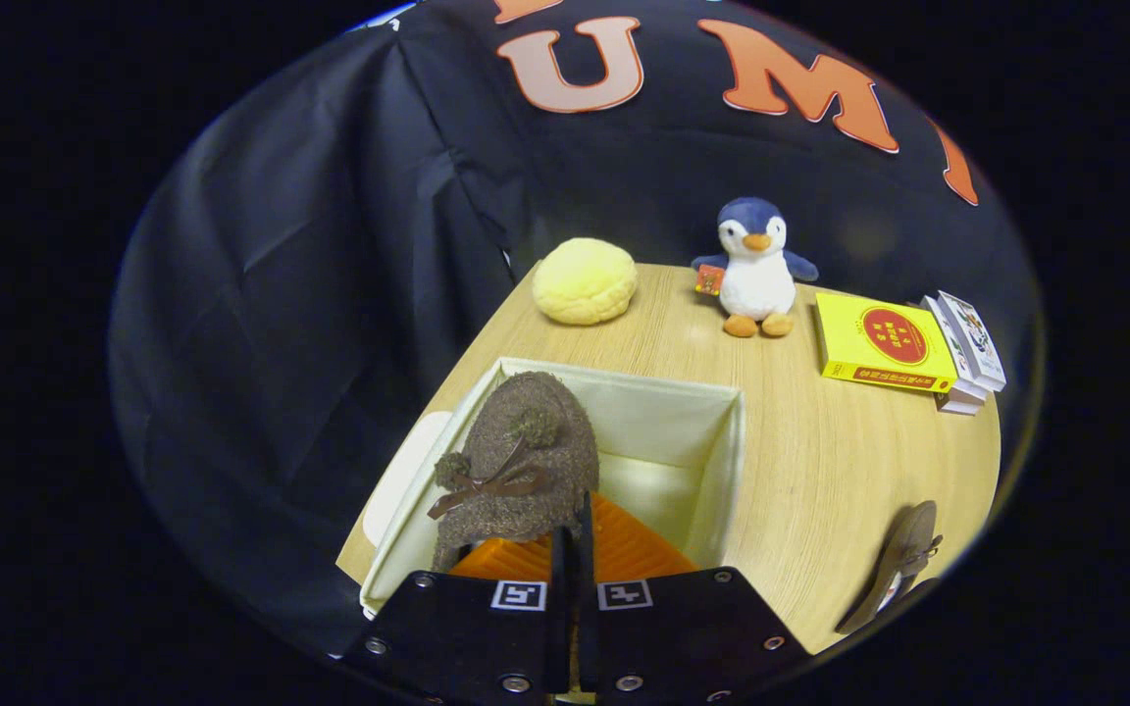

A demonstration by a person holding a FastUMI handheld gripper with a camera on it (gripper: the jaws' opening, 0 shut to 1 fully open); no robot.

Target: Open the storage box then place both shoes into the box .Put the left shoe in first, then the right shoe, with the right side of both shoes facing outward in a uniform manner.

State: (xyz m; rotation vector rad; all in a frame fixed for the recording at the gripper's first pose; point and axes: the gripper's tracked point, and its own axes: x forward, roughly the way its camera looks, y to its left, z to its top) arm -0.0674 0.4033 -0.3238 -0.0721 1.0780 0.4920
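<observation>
A brown fuzzy shoe [526,461] with a bow and pom-poms hangs toe-forward over the open cream storage box [722,461]. My gripper [573,549] is shut on the shoe's rear edge, fingers pressed close together. The shoe sits above the box's left half, partly below the rim. The box's bare cream floor shows to the right of the shoe. The second brown shoe [898,564] lies on the wooden table [820,490], to the right of the box and level with my fingers. The box lid [398,480] lies beside the box's left wall.
Beyond the box, a yellow round plush [585,281] and a penguin toy [754,270] stand at the table's far edge. A yellow book [879,343] and a small stack of boxes [965,353] lie to the far right. The black cloth wall surrounds the table.
</observation>
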